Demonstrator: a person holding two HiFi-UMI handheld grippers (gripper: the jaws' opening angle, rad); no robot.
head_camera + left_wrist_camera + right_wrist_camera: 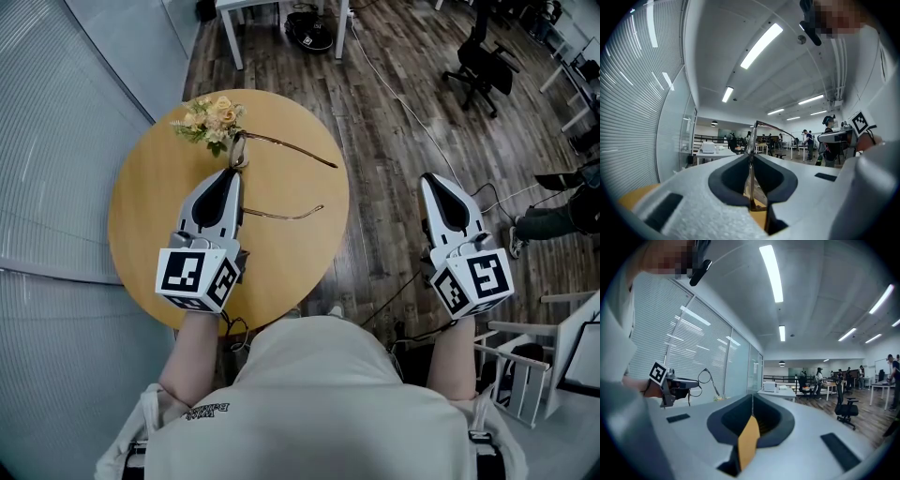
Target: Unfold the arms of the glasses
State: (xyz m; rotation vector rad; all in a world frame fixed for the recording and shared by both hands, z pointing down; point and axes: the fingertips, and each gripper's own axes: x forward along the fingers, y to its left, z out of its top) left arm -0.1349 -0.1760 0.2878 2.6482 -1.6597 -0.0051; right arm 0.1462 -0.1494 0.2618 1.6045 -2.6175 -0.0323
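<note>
Left gripper (233, 172) clamping glasses (238, 150), right gripper (433, 179) closed

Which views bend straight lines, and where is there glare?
Left gripper view: strong fisheye, the blinds curve, corners go black. Right gripper view: same bending, the ceiling lamp glares white. Head view: little bending, even light, the glasses look sharp.

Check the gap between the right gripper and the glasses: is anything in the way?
Nothing visible. The right gripper hangs to the right of the table, with only open air between it and the glasses, whose arms point toward it. The left gripper clamps the front; the flowers lie beyond.
</note>
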